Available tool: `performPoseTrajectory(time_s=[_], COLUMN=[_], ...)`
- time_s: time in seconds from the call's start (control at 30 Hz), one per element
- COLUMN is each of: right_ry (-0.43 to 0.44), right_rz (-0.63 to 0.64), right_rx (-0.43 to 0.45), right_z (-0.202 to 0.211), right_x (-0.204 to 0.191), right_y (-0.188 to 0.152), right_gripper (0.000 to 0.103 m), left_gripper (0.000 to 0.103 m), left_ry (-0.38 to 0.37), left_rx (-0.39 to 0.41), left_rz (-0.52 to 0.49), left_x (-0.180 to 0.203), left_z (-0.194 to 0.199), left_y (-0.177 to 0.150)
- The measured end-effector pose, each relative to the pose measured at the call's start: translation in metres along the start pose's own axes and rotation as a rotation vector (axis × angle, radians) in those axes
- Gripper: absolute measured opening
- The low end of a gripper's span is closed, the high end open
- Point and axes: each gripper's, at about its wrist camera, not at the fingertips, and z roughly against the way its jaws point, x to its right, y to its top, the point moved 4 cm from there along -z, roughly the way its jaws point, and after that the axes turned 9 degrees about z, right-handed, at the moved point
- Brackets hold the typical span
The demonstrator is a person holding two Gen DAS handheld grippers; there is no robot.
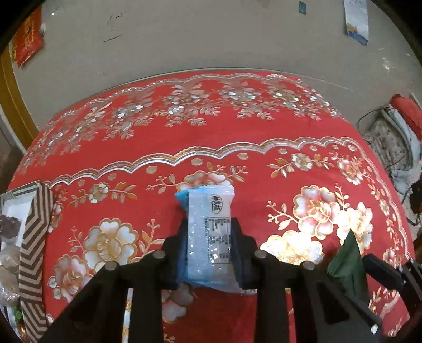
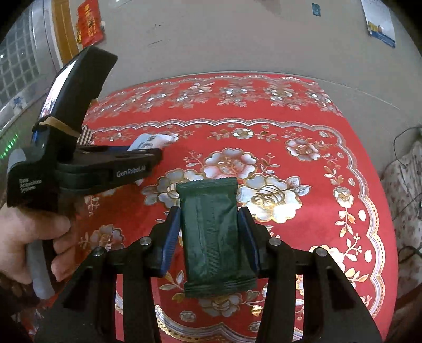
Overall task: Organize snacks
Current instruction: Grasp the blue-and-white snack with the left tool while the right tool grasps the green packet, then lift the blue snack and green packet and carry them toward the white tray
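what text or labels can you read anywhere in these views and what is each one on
"GenRobot.AI": on the side of the left gripper, seen from the right wrist view.
"Data Acquisition System": on that gripper's handle body, small and blurred, so not certain.
Pale blue snack packet: an oval logo and a printed panel, too blurred to read.
Red wall poster: characters unreadable.
Dark green snack packet: no text visible.

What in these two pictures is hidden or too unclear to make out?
- Striped box, left wrist view: cut off by the picture's left edge; its contents are blurred.
- Pale blue snack packet, left wrist view: label print too small to read; its lower end is behind the left gripper.
- Dark green snack packet, right wrist view: no readable print; its sides are covered by the right gripper.
- Red tablecloth: near edge hidden by both grippers.
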Motion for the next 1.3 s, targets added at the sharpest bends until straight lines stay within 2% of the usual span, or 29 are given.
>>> performPoseTrajectory(time_s=[0.13,0.3,0.43,0.53,0.7,0.83,0.9,1.0,1.03,1.07,1.23,1.27,1.3], right_ry=[0.009,0.016,0.030,0.026,-0.020,-0.065,-0.061,-0.071,-0.084,-0.088,-0.093,-0.099,-0.107], right_rz=[-0.025,-0.025,-0.038,-0.041,-0.011,0.035,0.058,0.098,0.105,0.098,0.086,0.081,0.074], right_rx=[0.000,0.002,0.005,0.000,-0.044,-0.082,-0.089,-0.108,-0.112,-0.115,-0.115,-0.113,-0.111], right_z=[0.000,0.001,0.001,0.001,-0.005,-0.010,-0.012,-0.014,-0.014,-0.014,-0.013,-0.013,-0.012], right_x=[0.006,0.005,0.007,0.007,0.003,-0.003,-0.006,-0.012,-0.013,-0.012,-0.008,-0.007,-0.004], right_y=[-0.001,-0.001,-0.002,-0.002,-0.002,-0.001,-0.001,-0.002,-0.002,-0.003,-0.004,-0.004,-0.004], right_gripper=[0.044,0.044,0.044,0.044,0.045,0.053,0.060,0.069,0.071,0.072,0.070,0.068,0.062], left_gripper=[0.030,0.030,0.030,0.030,0.030,0.031,0.035,0.056,0.065,0.067,0.066,0.060,0.055], left_ry=[-0.059,-0.148,-0.141,-0.104,-0.085,-0.091,-0.082,-0.051,-0.044,-0.055,-0.068,-0.076,-0.087], left_rx=[-0.025,-0.038,-0.020,-0.004,0.019,0.012,0.011,0.011,0.010,0.002,0.002,0.005,0.008], left_rz=[0.011,-0.010,-0.041,-0.085,-0.134,-0.138,-0.144,-0.126,-0.112,-0.092,-0.098,-0.105,-0.119], left_x=[-0.009,-0.019,-0.025,-0.024,-0.020,-0.021,-0.021,-0.027,-0.031,-0.035,-0.037,-0.036,-0.033], left_z=[0.006,0.021,0.033,0.038,0.042,0.041,0.041,0.038,0.037,0.035,0.035,0.035,0.036], left_y=[-0.002,-0.022,-0.038,-0.046,-0.053,-0.050,-0.050,-0.047,-0.046,-0.045,-0.046,-0.047,-0.047])
